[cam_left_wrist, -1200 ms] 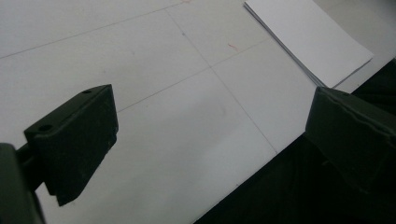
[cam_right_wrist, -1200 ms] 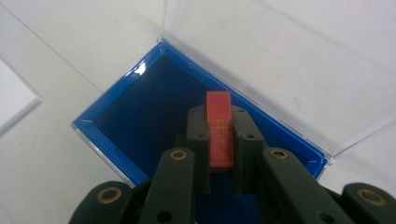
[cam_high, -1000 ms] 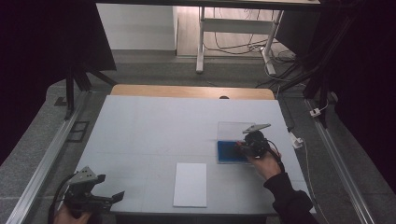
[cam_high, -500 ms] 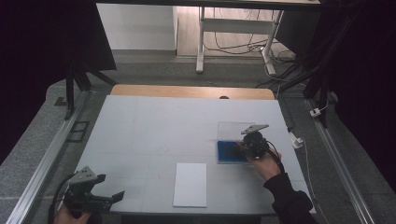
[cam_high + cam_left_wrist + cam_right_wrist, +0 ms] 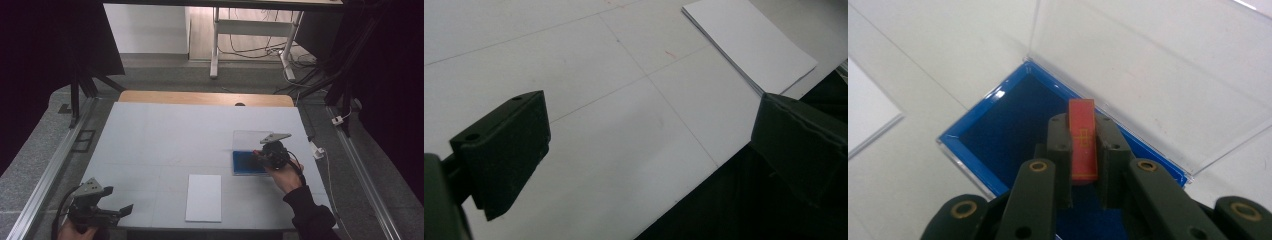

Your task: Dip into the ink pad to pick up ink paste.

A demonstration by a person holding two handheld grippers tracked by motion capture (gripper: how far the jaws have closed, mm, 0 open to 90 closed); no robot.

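Observation:
A small red chip (image 5: pixel 1082 137) with gold markings stands pinched between the pads of my right gripper (image 5: pixel 1082 131), which is shut on it. It hangs over the dark blue lining of an open blue box (image 5: pixel 1013 120) whose clear lid (image 5: pixel 1148 65) lies folded back. In the high view the right gripper (image 5: pixel 264 156) is over that blue box (image 5: pixel 245 164) at the table's right. My left gripper (image 5: pixel 116 212) rests open at the front left corner, nothing between its jaws, as the left gripper view (image 5: pixel 649 150) confirms.
A stack of white paper (image 5: pixel 204 197) lies near the front edge, between the two hands; it also appears in the left gripper view (image 5: pixel 749 42). The white table (image 5: pixel 175 135) ends in a wooden strip at the back. Metal rails run along both sides.

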